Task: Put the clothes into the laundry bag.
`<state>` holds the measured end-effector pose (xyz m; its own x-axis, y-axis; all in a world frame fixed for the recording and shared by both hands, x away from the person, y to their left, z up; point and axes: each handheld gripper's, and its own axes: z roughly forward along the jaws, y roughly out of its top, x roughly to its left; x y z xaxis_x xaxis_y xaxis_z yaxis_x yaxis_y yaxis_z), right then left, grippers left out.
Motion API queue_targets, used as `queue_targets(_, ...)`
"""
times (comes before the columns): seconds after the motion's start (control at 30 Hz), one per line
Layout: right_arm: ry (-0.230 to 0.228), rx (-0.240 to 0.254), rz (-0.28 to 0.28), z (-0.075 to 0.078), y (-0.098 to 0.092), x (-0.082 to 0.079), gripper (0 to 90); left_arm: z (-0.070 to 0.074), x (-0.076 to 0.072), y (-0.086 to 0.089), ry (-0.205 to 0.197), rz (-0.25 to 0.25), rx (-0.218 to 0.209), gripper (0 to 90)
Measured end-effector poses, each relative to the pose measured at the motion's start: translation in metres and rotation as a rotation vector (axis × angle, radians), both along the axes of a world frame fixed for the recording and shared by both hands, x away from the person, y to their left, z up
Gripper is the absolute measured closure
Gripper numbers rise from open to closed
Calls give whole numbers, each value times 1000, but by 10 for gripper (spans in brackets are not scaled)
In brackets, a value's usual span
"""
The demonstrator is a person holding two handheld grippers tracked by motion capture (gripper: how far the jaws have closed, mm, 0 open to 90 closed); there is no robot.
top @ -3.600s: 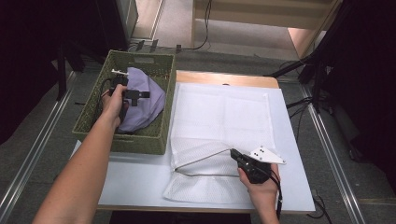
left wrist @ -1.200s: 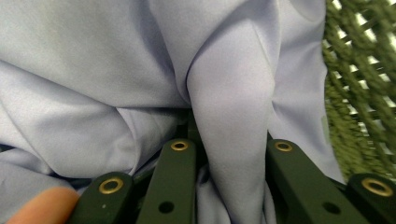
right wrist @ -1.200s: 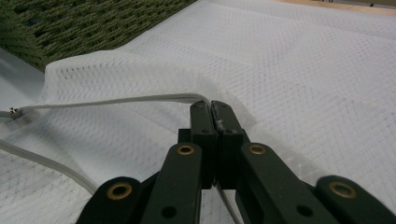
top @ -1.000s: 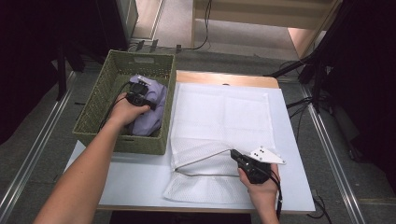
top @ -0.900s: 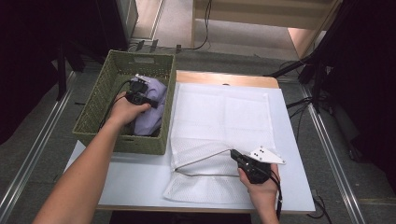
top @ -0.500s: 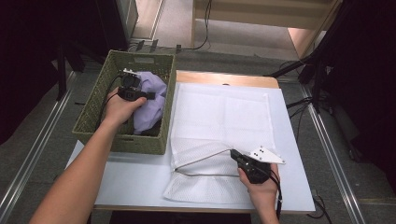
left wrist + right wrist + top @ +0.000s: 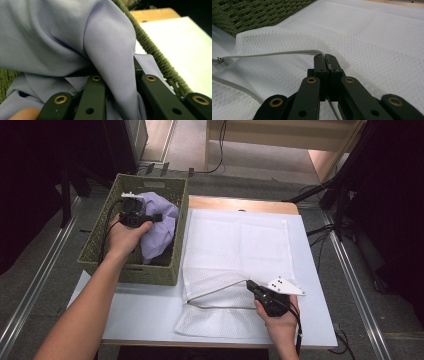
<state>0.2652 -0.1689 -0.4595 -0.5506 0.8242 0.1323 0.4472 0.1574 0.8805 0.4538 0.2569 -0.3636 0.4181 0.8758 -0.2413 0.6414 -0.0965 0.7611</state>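
A lavender cloth [image 7: 161,225] hangs partly out of the green woven basket [image 7: 131,274] at the table's left. My left gripper [image 7: 134,213] is raised over the basket and shut on a fold of that cloth [image 7: 62,37], which drapes between and over its jaws [image 7: 116,77]. A white mesh bag [image 7: 240,240] lies flat on the table beside the basket. Its near opening edge is lifted into an open mouth. My right gripper [image 7: 251,285] is shut on that corded edge [image 7: 287,53], its jaws pressed together [image 7: 325,59].
The basket's rim [image 7: 155,57] stands between the held cloth and the mesh bag. The white table top [image 7: 125,315] has bare room at the near left. A wooden board [image 7: 240,204] lies past the bag. Cables [image 7: 220,150] run across the floor beyond.
My left hand has risen and drawn the lavender cloth up out of the basket, toward its far end. The right hand and the bag's edge have not moved.
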Motion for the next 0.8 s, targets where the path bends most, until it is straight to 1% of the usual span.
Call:
queue_targets(0.2, 2, -1, 0, -1, 0, 0, 898, 10, -7, 3, -29, -12, -48, 811)
queue_targets(0.27, 2, -1, 1, -1, 1, 0, 898, 14, -9, 3, -38, -7, -56, 811)
queue_targets(0.4, 5, -3, 1, -1, 1, 0, 899, 21, -15, 1, -65, -11, -66, 811)
queue_targets(0.6, 6, -5, 2, -2, 1, 0, 898, 35, -27, -5, -111, -33, -118, 810)
queue_targets(0.73, 7, -2, 3, -2, 0, 1, 898, 44, -35, -13, -136, -62, -143, 811)
queue_targets(0.77, 6, -2, 2, -2, 0, 1, 899, 47, -37, -16, -138, -73, -162, 811)
queue_targets(0.8, 6, -2, 3, -2, 0, 1, 899, 50, -40, -19, -139, -93, -180, 811)
